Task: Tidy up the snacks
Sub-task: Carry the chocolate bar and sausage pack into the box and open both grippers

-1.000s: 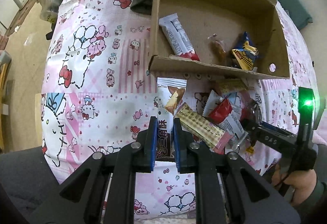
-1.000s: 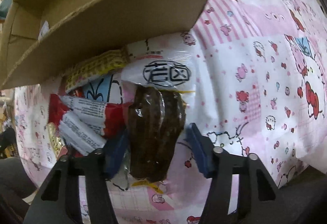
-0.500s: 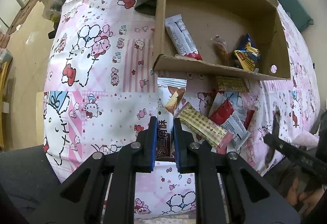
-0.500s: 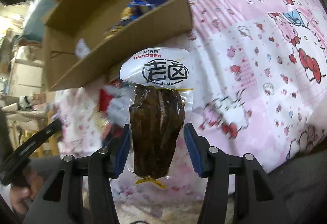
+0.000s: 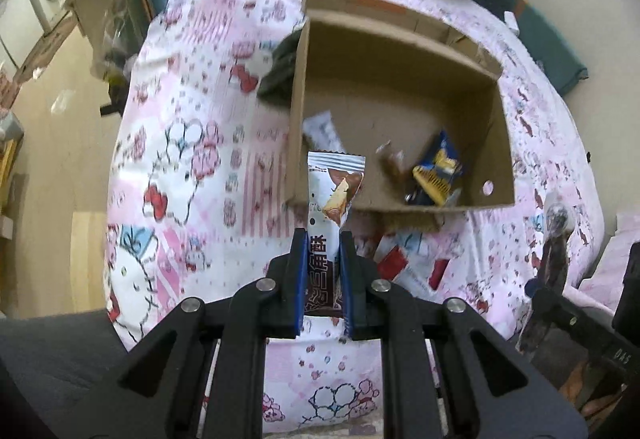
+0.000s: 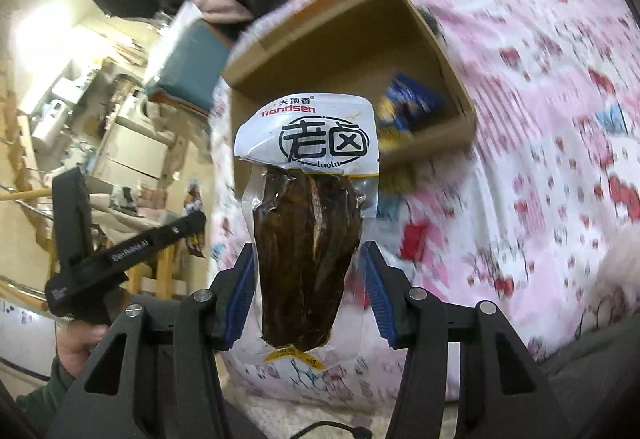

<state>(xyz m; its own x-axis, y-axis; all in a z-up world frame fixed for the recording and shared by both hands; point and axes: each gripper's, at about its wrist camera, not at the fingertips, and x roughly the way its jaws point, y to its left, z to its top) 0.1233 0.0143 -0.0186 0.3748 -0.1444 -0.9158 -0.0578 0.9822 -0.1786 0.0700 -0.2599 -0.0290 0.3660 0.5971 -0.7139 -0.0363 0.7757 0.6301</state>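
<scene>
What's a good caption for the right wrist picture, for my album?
Right gripper holding a meat pack near the snack box.

Both grippers: black angular frames, silver round screws, blue ribbed pads [image 5: 301,279]. White lettering on left gripper [image 6: 120,251] body. Dark green sleeve [image 6: 40,395].

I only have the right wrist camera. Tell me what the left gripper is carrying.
Observer: The left gripper is shut on a white and brown snack bar, gripped by its lower end.
Operator: Report what else is in the box besides the blue packet.
Observer: In the cardboard box, a white wrapper lies against the left wall, and a small brown sweet sits near the middle.
</scene>
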